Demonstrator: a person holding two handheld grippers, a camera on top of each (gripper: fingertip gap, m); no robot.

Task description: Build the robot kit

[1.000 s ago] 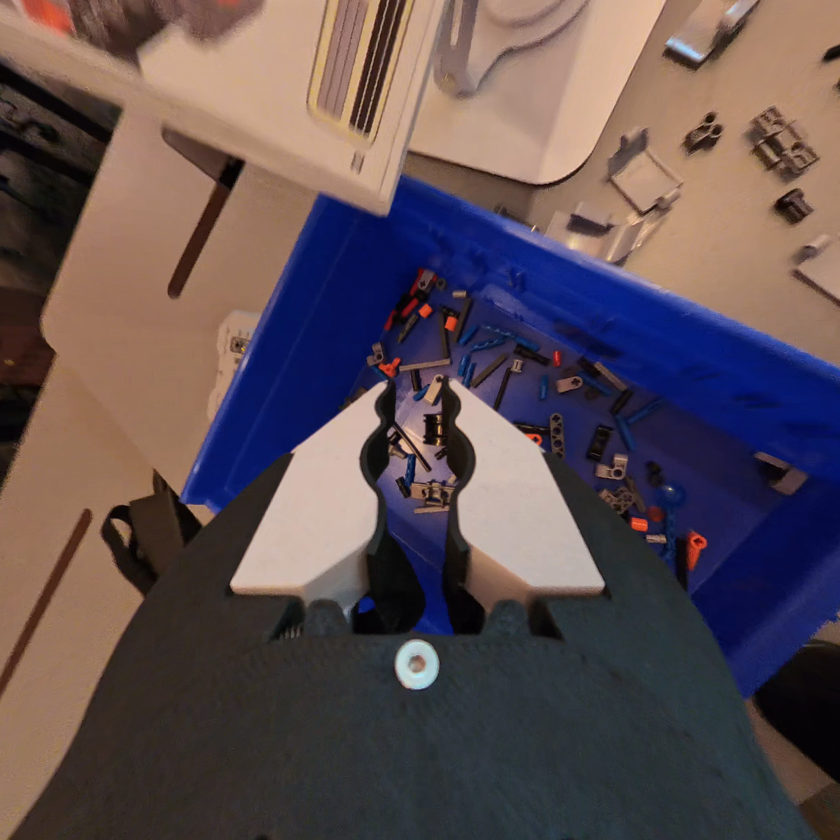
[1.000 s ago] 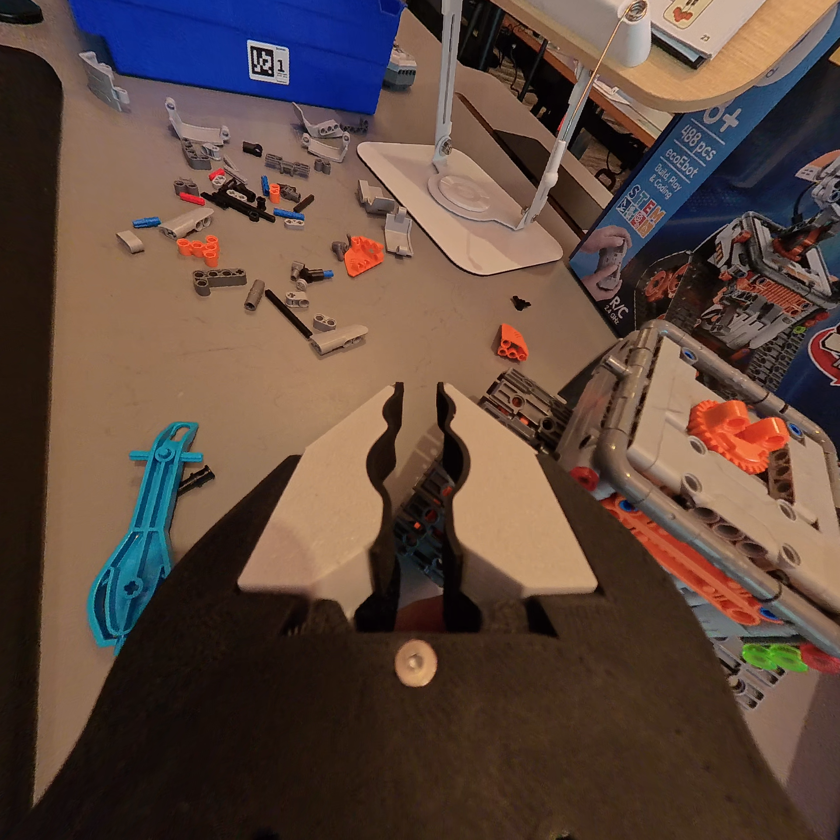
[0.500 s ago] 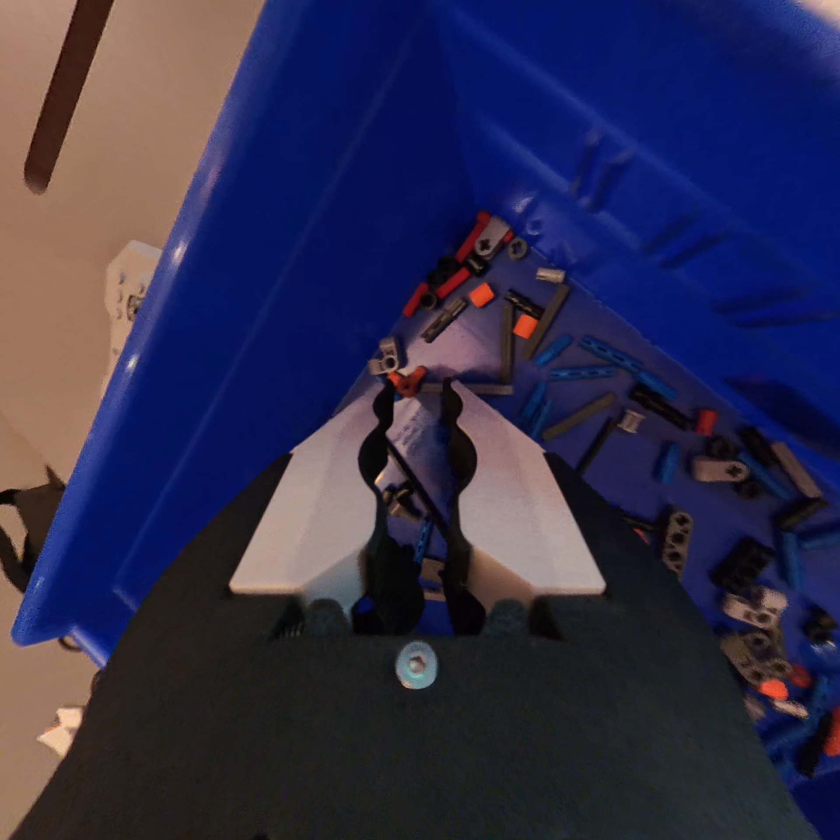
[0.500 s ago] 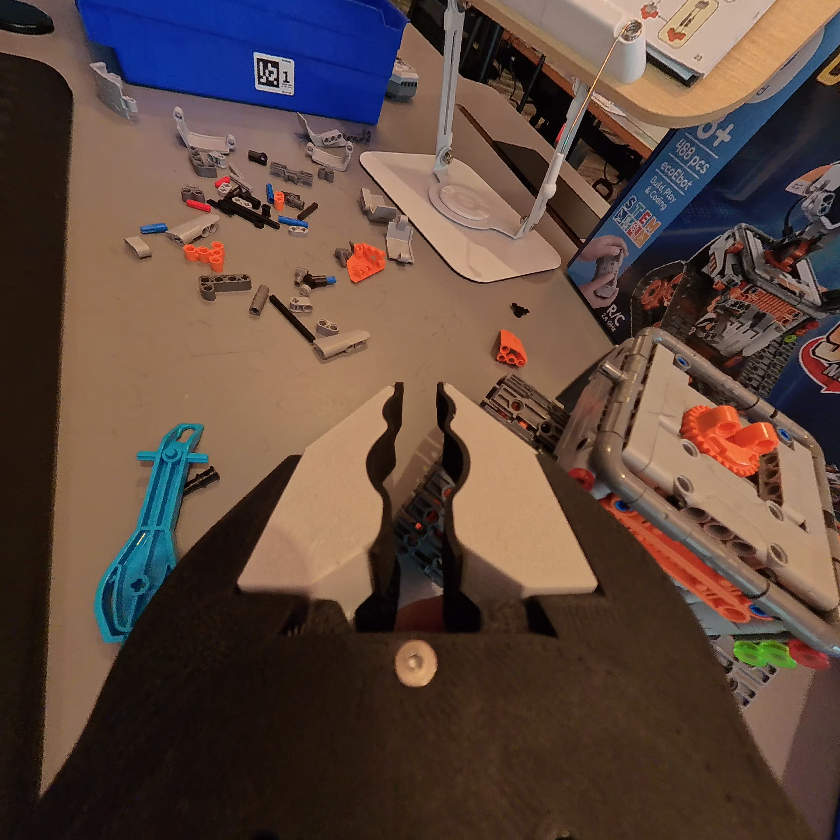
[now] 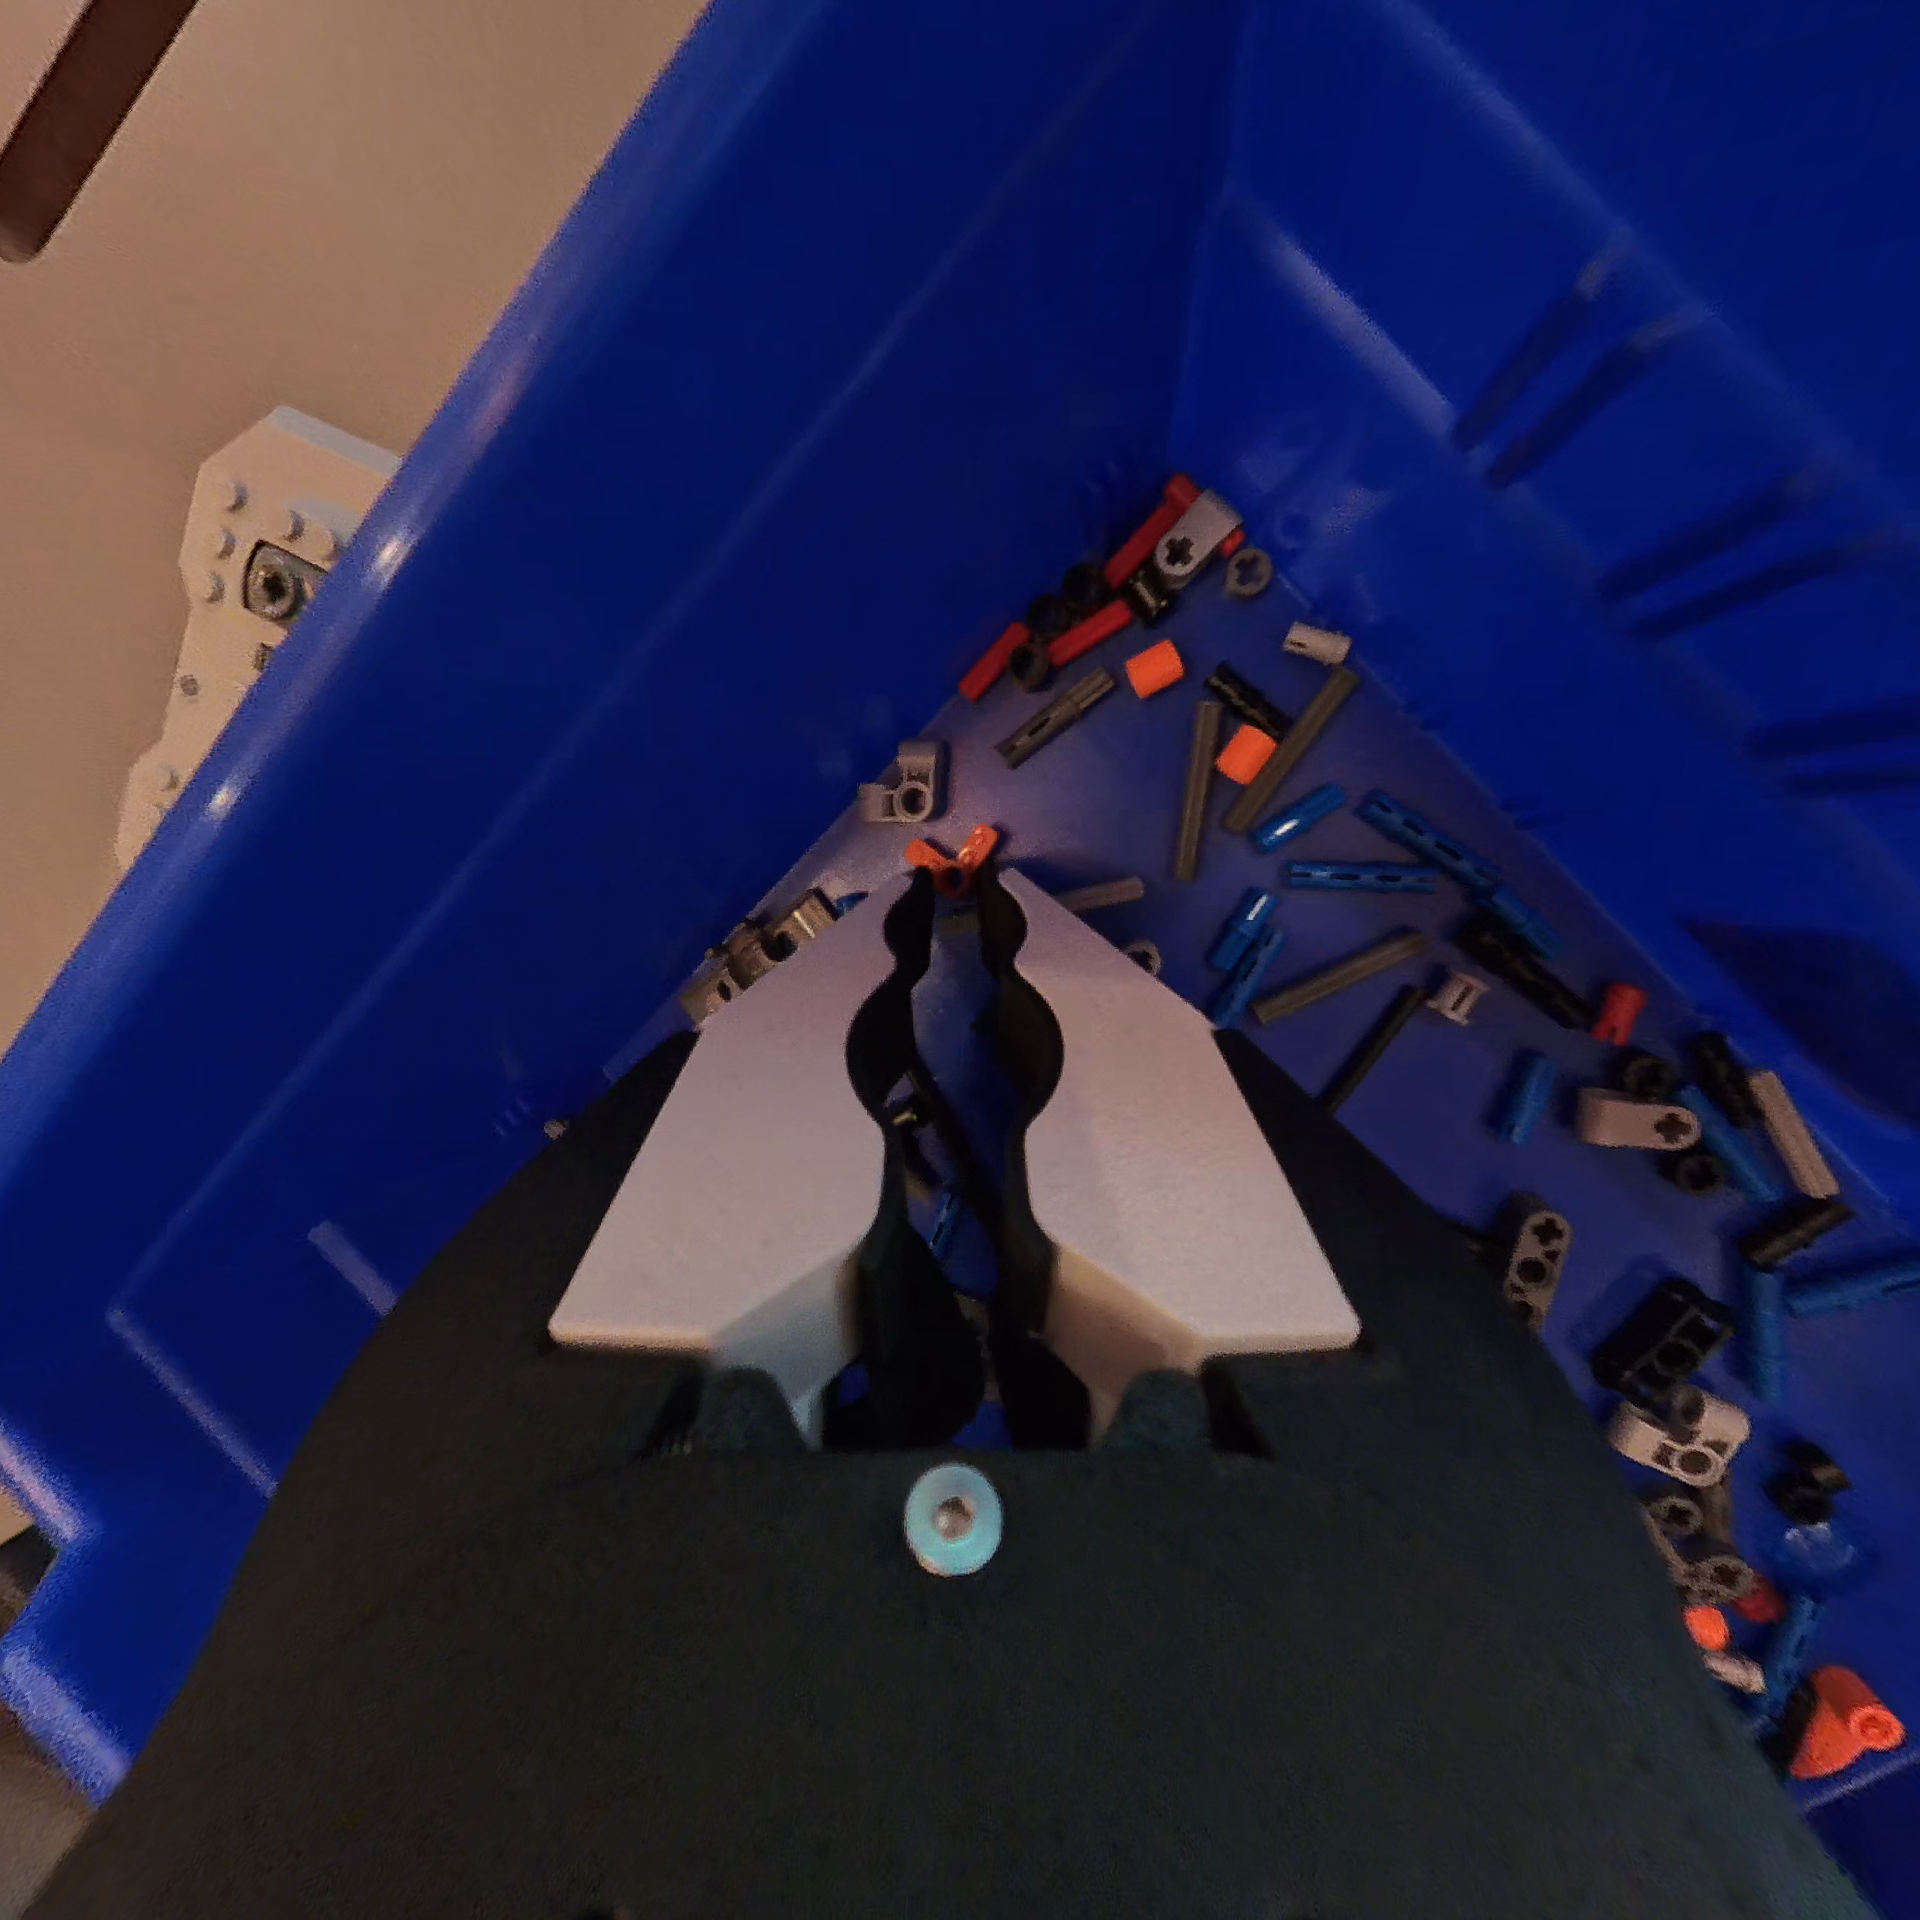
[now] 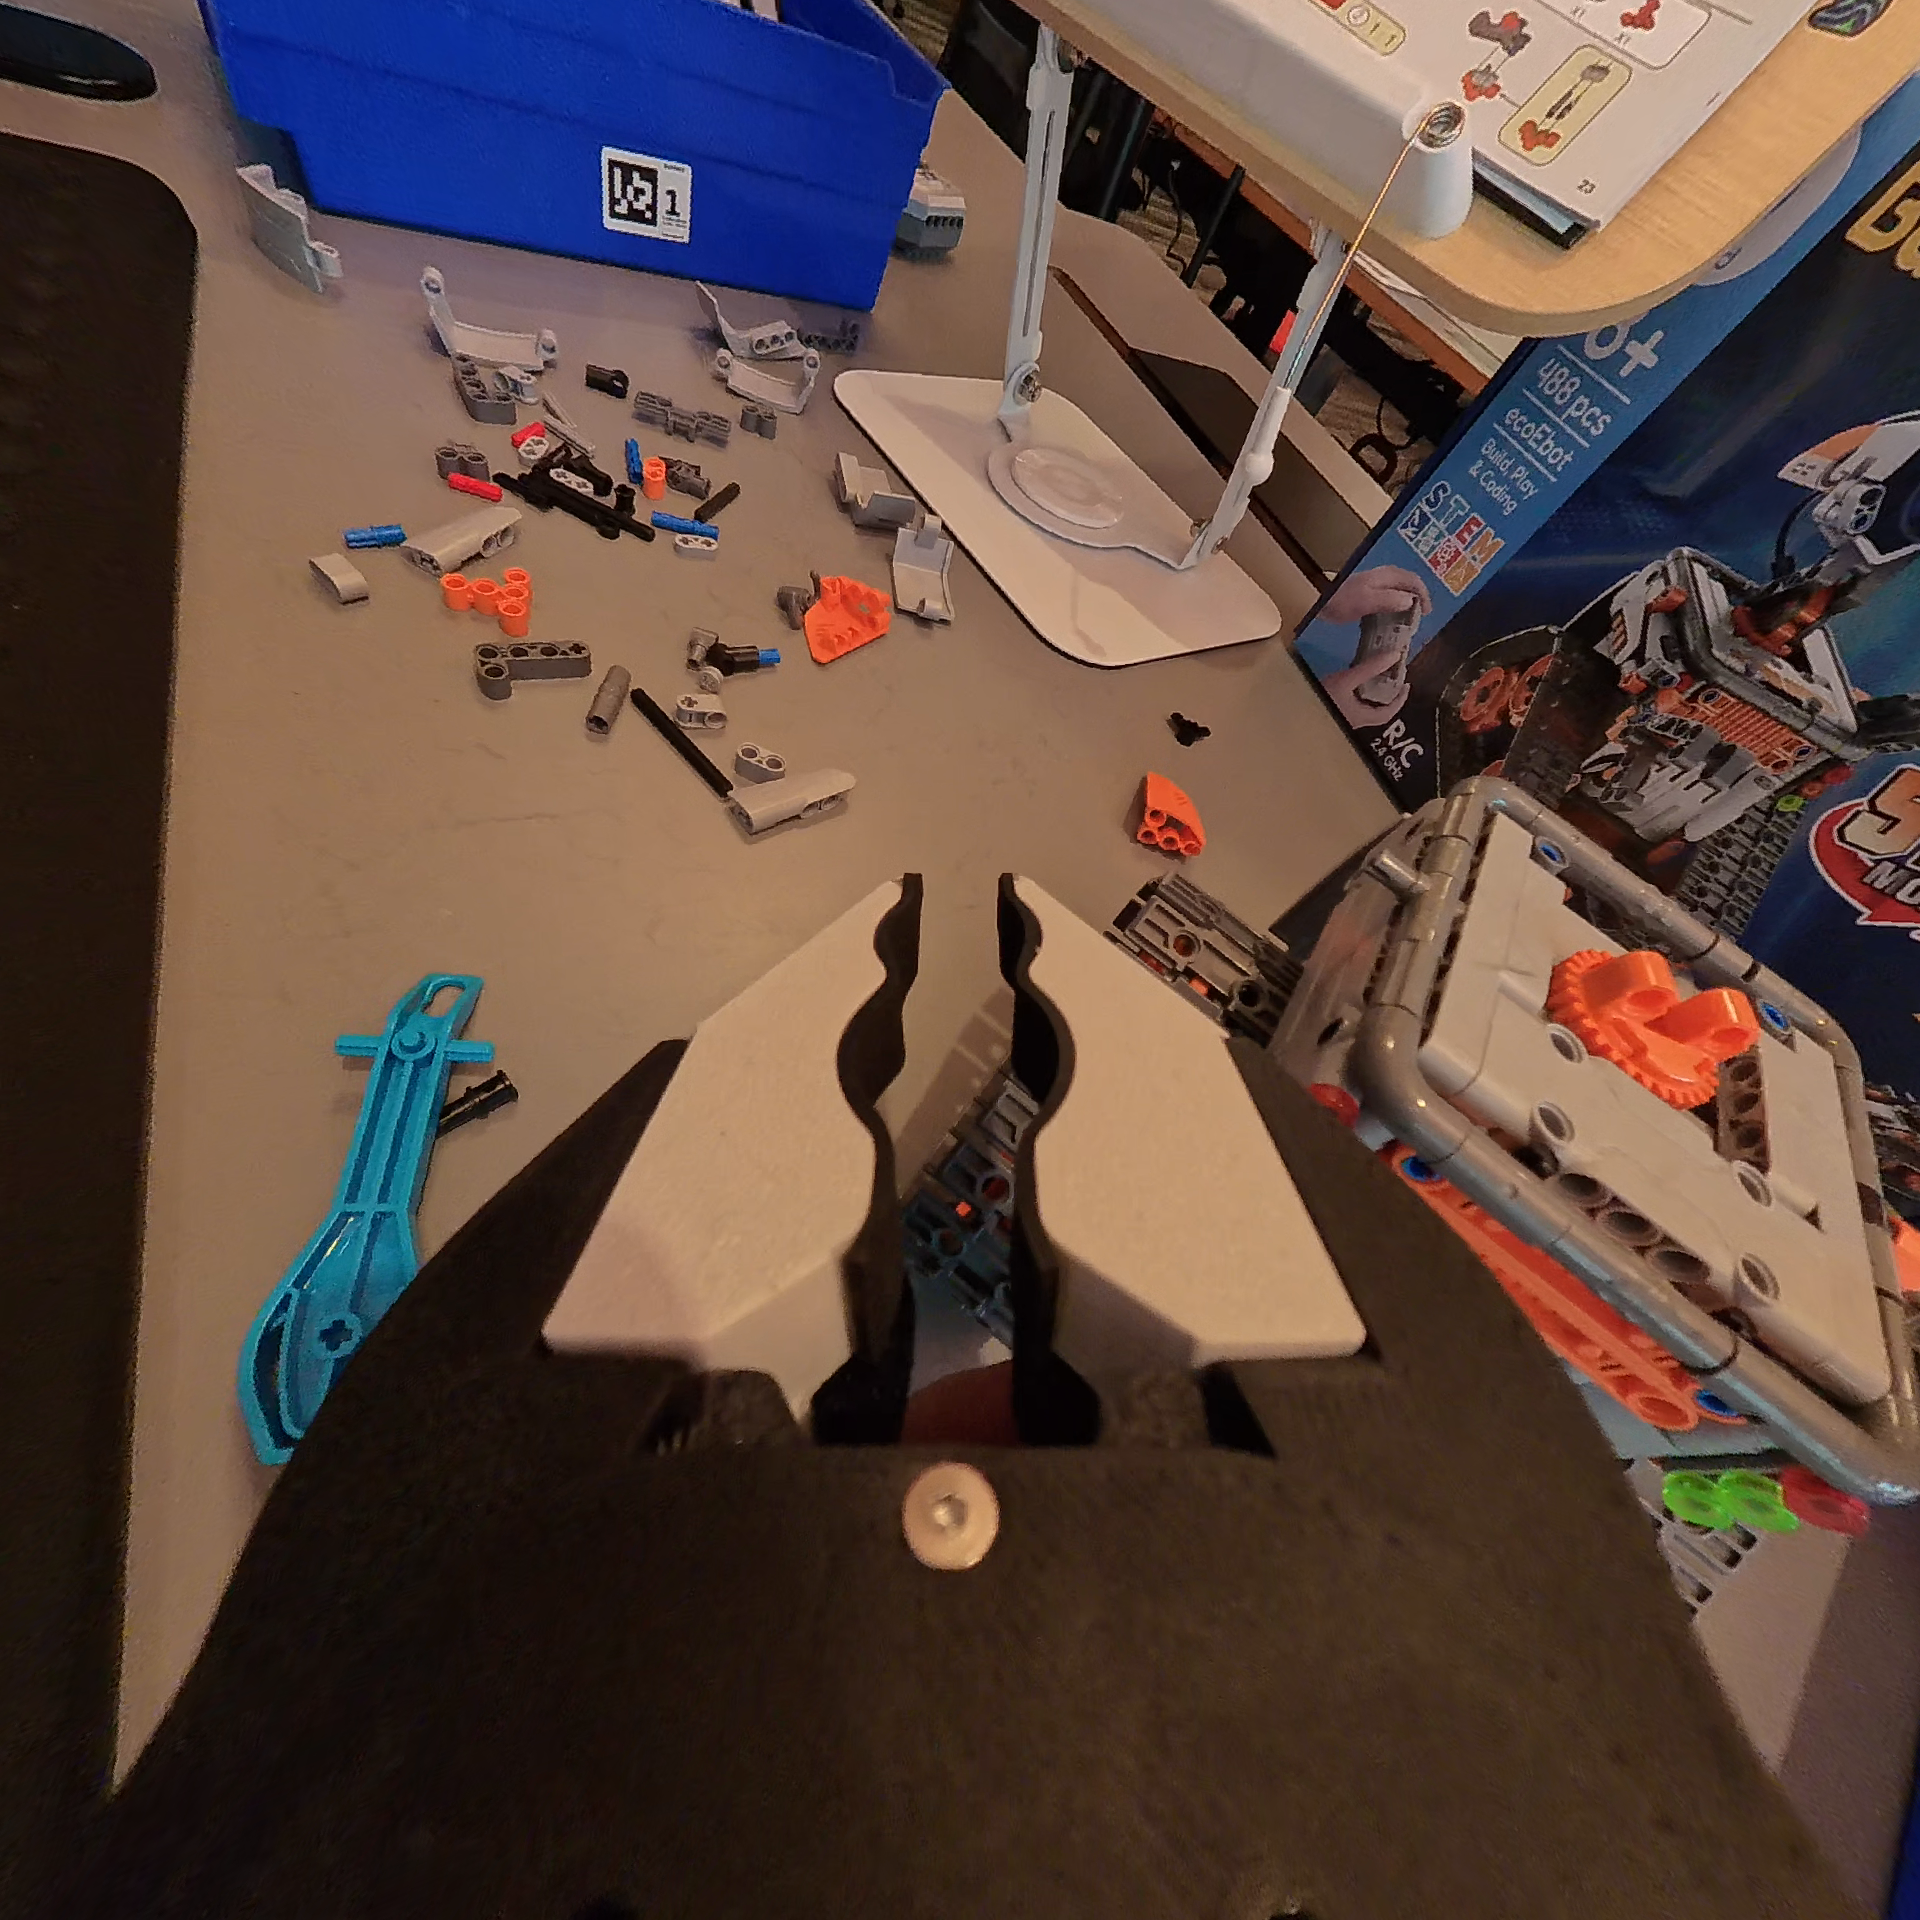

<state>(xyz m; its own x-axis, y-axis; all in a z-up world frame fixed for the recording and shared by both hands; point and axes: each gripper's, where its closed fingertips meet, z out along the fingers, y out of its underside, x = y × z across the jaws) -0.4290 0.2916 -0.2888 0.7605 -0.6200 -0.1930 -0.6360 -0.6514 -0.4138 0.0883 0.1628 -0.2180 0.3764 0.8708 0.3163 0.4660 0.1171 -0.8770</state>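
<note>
My left gripper is deep inside a blue bin, pointing into its corner. Its jaws stand a narrow gap apart. A small orange connector lies right at the fingertips, on the bin floor. Several small black, blue, grey and red pins and axles lie around it. My right gripper is narrowly open and empty, above the grey table. A part-built grey and orange model stands just to its right, and a dark grey block of that model lies under the fingertips.
The blue bin also shows in the right wrist view at the far left of the table. Loose parts are scattered before it. A teal tool lies at the left. A white stand base and a toy box are at the right. About 55 cm separates my left fingertips from my right.
My left gripper has gone down into the bin toward its corner, and the orange connector now sits at its fingertips. The right gripper has barely moved.
</note>
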